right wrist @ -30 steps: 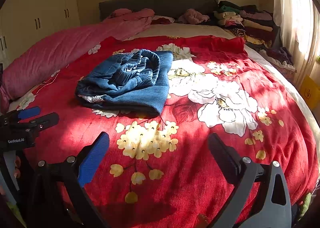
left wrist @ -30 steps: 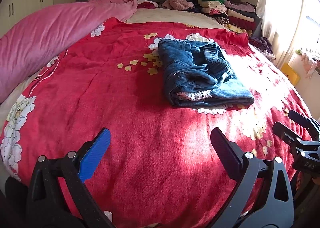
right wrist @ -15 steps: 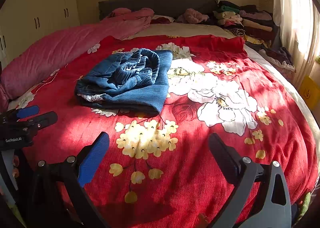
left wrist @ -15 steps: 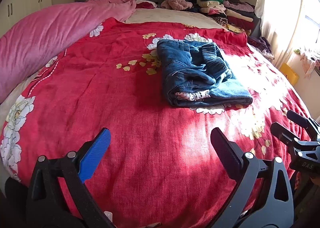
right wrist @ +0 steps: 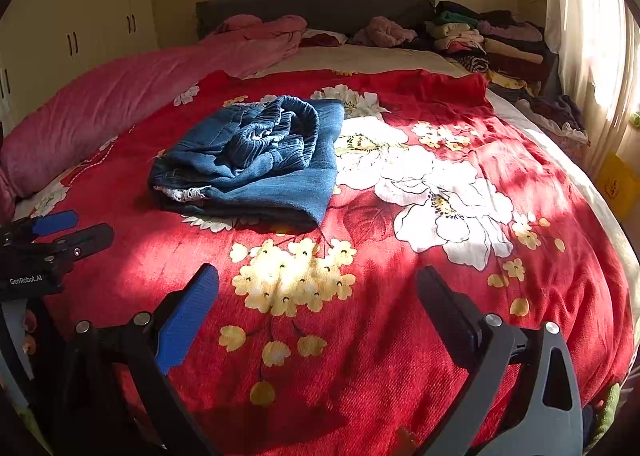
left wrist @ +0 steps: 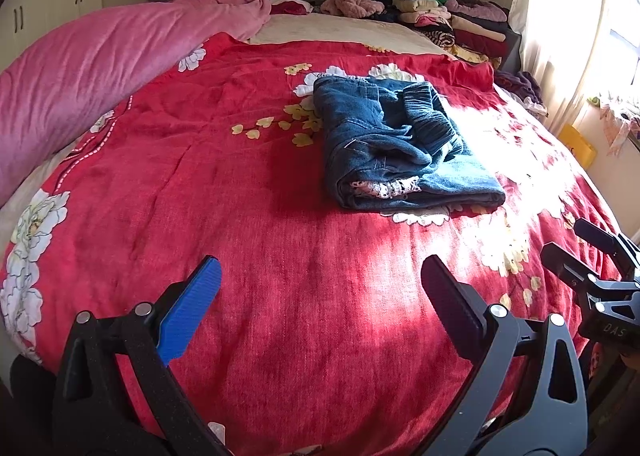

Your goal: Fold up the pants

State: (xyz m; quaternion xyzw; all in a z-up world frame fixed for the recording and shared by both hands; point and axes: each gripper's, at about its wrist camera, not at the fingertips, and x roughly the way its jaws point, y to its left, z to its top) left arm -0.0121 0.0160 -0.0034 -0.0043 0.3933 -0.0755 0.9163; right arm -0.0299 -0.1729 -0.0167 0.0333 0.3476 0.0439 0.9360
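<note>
Sunlight from the curtained window falls across the wide bed (left wrist: 280, 356) I am working over, which is covered by a red bedspread printed with white and yellow flowers (right wrist: 420, 296). On it, around the middle of the bed and toward the headboard side, lie the folded blue denim pants (left wrist: 392, 148), a compact stack with the gathered waistband bunched on top and a bit of pale lace lining showing at the near fold. A long pink quilt (left wrist: 100, 68) is rolled along the bed's left edge. At the far right corner, beside the grey padded headboard (right wrist: 320, 4), sits a pile of folded clothes in mixed colours (right wrist: 488, 44).

My left claw (left wrist: 320, 312) hovers over the near edge of the bed, released, its blue and black fingers spread wide with nothing between them. My right claw (right wrist: 318, 308) hangs just beside it, likewise released and empty. Both are well apart from the pants.
</note>
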